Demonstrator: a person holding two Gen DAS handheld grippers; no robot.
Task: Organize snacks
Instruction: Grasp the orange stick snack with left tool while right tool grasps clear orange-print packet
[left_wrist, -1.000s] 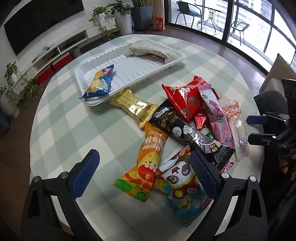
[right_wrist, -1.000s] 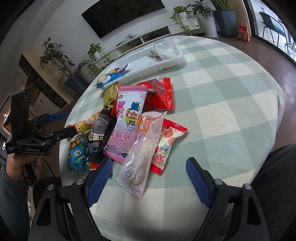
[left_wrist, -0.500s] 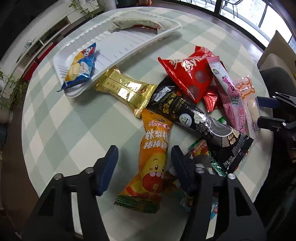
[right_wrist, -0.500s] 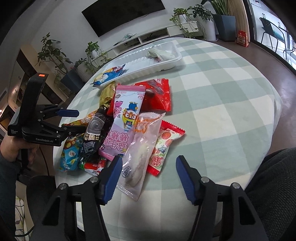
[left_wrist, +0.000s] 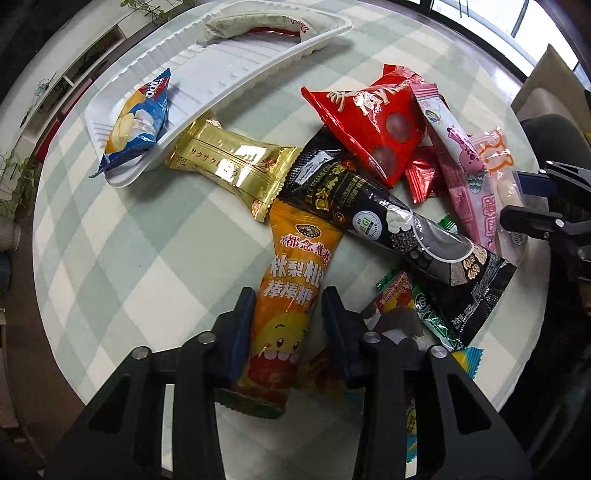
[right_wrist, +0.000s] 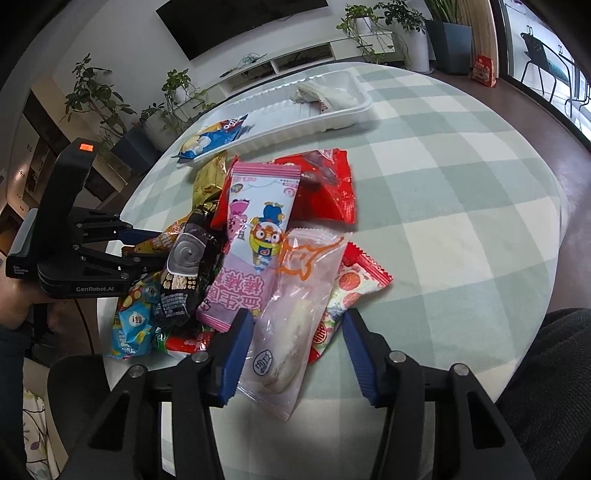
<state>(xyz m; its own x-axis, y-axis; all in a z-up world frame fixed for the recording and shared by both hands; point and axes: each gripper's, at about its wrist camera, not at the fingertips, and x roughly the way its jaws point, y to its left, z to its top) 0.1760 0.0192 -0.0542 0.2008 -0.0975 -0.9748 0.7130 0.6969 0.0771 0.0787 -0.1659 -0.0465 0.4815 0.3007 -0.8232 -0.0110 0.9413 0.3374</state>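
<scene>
Left wrist view: the left gripper has dropped onto the orange snack packet; its jaws are closing around it, pads touching. Right wrist view: the right gripper is narrowing around the clear packet, not yet touching. 2 snacks are lying in the white tray.
</scene>
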